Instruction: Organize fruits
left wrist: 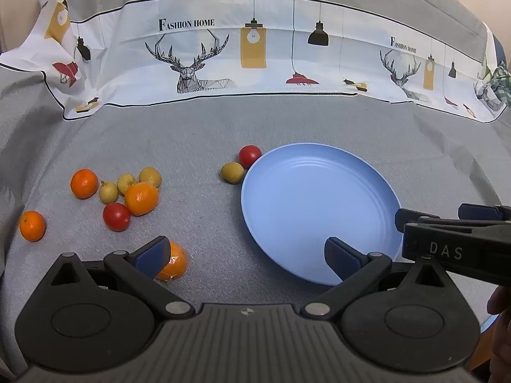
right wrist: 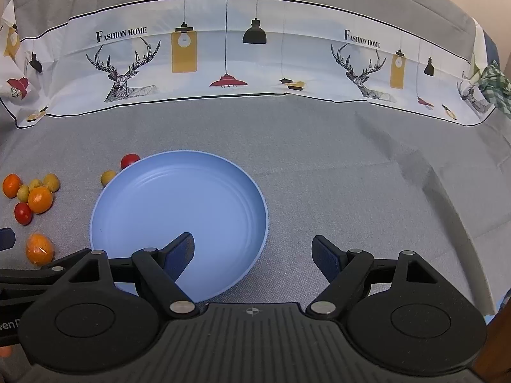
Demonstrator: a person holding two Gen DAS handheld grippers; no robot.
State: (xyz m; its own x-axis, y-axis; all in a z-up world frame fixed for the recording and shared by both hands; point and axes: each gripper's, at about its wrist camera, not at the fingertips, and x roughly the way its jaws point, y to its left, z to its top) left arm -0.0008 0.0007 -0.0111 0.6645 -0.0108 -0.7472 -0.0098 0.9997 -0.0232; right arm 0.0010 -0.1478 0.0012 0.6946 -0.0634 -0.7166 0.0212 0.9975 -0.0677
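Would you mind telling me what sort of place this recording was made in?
Probably a home tabletop staged for recording: a grey woven cloth covers the surface, a white printed fabric with deer and lamps forms a backdrop, and a round blue plate sits among loose fruit.

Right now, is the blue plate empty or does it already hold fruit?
Empty. The blue plate shows only bare ridged surface in both views; the nearest red fruit and yellow-green fruit lie outside its rim on the grey cloth.

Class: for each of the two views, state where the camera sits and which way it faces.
Left wrist: sits on the left hand-held gripper, angled down at scattered fruit; the right hand-held gripper and a hand show.
Right wrist: sits on the right hand-held gripper, angled down over the cloth.
Both share the blue plate.
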